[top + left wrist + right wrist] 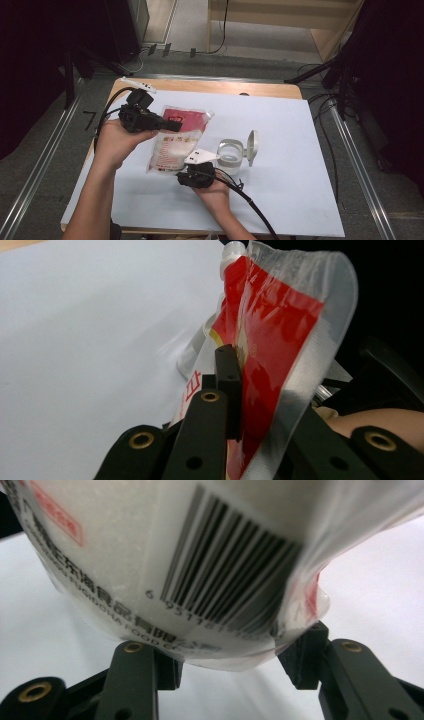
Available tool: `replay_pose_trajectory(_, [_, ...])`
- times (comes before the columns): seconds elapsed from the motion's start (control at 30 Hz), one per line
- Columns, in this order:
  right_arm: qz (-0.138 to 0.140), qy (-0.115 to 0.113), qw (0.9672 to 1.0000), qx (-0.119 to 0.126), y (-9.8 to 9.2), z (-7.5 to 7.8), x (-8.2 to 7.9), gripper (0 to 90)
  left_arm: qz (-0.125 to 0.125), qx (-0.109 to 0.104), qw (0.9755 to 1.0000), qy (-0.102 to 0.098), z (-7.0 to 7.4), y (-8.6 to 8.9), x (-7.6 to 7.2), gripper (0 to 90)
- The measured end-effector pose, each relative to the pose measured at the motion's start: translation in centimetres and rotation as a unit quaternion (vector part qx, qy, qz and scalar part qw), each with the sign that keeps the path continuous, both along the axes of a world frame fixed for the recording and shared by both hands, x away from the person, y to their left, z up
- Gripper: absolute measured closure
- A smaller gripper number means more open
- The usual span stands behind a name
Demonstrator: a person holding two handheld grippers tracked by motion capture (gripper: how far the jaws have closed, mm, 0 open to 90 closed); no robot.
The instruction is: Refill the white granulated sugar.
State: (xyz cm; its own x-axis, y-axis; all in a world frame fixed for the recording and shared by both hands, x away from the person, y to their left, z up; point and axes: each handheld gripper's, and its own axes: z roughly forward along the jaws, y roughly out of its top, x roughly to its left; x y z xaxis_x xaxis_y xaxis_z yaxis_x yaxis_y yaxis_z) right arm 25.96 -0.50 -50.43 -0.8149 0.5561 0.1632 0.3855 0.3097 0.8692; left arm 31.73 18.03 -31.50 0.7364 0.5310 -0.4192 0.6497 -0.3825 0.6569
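Soft red-and-clear plastic spout pouch of white granules (175,142) held up just left of the clear glass jar with flipped-open lid (231,154). Left gripper (170,124) clamped on its red top; right gripper (196,172) spread wide, cupping the sagging base. Floppy, likely slippery; best pinched at sealed edges.

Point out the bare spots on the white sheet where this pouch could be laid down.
The white sheet is bare to the right of the open glass jar, out to its right edge, and across the far strip behind the pouch. The near left corner is open too. It is crowded in the middle: pouch, left gripper, right gripper and jar sit together.
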Motion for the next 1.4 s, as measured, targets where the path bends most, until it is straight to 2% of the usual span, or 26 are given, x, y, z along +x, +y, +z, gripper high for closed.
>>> replay_pose_trajectory(0.1, [0.006,0.015,0.9998,0.01,-0.1,0.0,0.0,51.5,0.008,0.003,1.0,-0.005,-0.2,0.0,0.2,89.8])
replay_pose_trajectory(0.17, [0.007,0.017,0.9998,0.006,0.0,0.0,-0.1,50.7,0.008,0.009,0.9999,-0.007,-0.4,-0.4,0.2,88.6])
replay_pose_trajectory(0.23, [0.011,0.005,0.9999,-0.003,0.1,0.0,-0.3,51.2,-0.007,0.025,0.9996,-0.009,-0.8,-1.0,0.3,85.8])
replay_pose_trajectory(0.33, [0.024,-0.032,0.9987,-0.031,0.7,0.1,-1.1,51.9,-0.015,0.037,0.9992,-0.005,-1.4,-1.8,0.5,84.9])
replay_pose_trajectory(0.37, [0.033,-0.031,0.9984,-0.034,0.9,0.2,-1.3,51.9,-0.022,0.04,0.9989,-0.007,-1.5,-1.9,0.5,85.2])
replay_pose_trajectory(0.5, [0.041,-0.007,0.9991,-0.007,0.7,0.4,-1.4,52.5,-0.023,0.041,0.9989,-0.007,-1.7,-2.3,0.5,84.0])
replay_pose_trajectory(0.53, [0.046,0.002,0.9989,0.003,0.6,0.6,-1.3,52.6,-0.028,0.04,0.9988,0.0,-1.8,-2.4,0.6,83.6])
replay_pose_trajectory(0.63, [0.043,0.004,0.9989,0.016,0.2,1.2,-1.5,52.7,-0.039,0.045,0.9982,0.007,-2.1,-2.8,0.6,81.3])
replay_pose_trajectory(0.73, [0.032,-0.019,0.9992,0.017,0.2,1.8,-2.2,52.6,-0.058,0.044,0.9973,0.012,-2.0,-3.4,0.4,88.9])
replay_pose_trajectory(0.8, [0.038,-0.011,0.999,0.022,0.4,1.9,-2.4,52.5,-0.061,0.051,0.9968,0.014,-2.1,-4.1,0.2,90.0])
replay_pose_trajectory(0.9, [0.028,-0.006,0.9994,0.021,0.6,1.9,-2.6,52.1,-0.052,0.053,0.9971,0.016,-2.2,-4.8,0.1,90.0])
replay_pose_trajectory(1.0, [0.026,-0.004,0.9995,0.019,0.4,2.0,-2.6,52.3,-0.045,0.044,0.9978,0.023,-2.5,-5.1,0.2,90.0])
replay_pose_trajectory(1.13, [0.043,0.022,0.9982,0.036,0.3,2.2,-2.7,54.8,-0.045,0.047,0.9977,0.017,-2.7,-5.3,0.2,89.7])
replay_pose_trajectory(1.2, [0.046,0.028,0.9977,0.04,0.2,2.4,-2.9,55.6,-0.052,0.046,0.9974,0.021,-2.7,-5.2,0.3,88.4])
replay_pose_trajectory(1.23, [0.046,0.025,0.9975,0.047,0.2,2.4,-2.9,55.8,-0.052,0.042,0.9975,0.021,-2.7,-5.2,0.3,86.5])
replay_pose_trajectory(1.33, [0.044,0.037,0.9958,0.071,-0.2,2.3,-2.9,56.5,-0.051,0.044,0.9973,0.029,-2.8,-5.2,0.3,80.7])
replay_pose_trajectory(1.4, [0.039,0.036,0.9958,0.074,-0.4,2.1,-2.9,56.7,-0.053,0.046,0.997,0.034,-2.9,-5.2,0.3,79.0])
